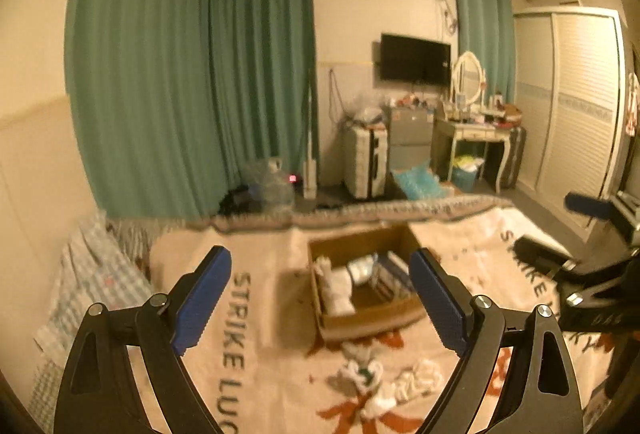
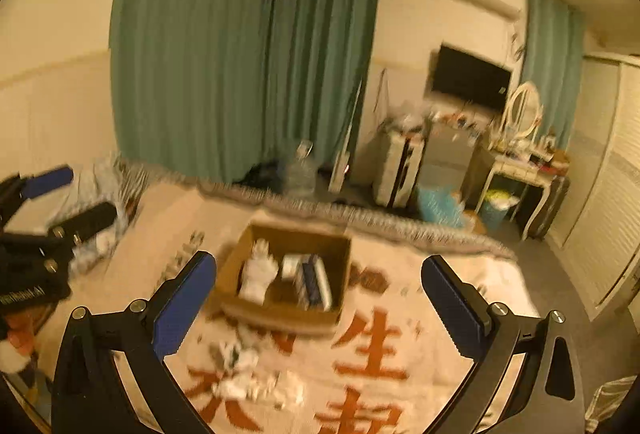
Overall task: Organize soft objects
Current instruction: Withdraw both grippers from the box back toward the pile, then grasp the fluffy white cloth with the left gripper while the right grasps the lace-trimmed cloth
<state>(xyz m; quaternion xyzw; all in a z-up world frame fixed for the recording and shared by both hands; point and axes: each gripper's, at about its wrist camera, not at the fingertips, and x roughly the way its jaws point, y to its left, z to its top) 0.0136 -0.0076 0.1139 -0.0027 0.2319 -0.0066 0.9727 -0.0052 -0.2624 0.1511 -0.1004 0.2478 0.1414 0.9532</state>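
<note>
A brown cardboard box (image 1: 372, 318) stands on the bed's cream blanket; it also shows in the right wrist view (image 2: 244, 262). Inside lie white rolled socks (image 1: 334, 286) (image 2: 258, 274) and darker folded items (image 2: 314, 282). Several loose white socks (image 1: 384, 378) (image 2: 256, 374) lie on the blanket in front of the box. My left gripper (image 1: 320, 298) is open and empty, held above the blanket near the box. My right gripper (image 2: 320, 302) is open and empty, above the box's near side. Each gripper shows at the edge of the other's view.
The blanket (image 1: 248, 334) has printed letters and red characters. A checked pillow (image 1: 92, 274) lies at the left. Beyond the bed's far edge stand green curtains (image 1: 180, 74), a suitcase (image 1: 366, 166), a dressing table (image 1: 476, 134) and a wardrobe (image 1: 576, 106).
</note>
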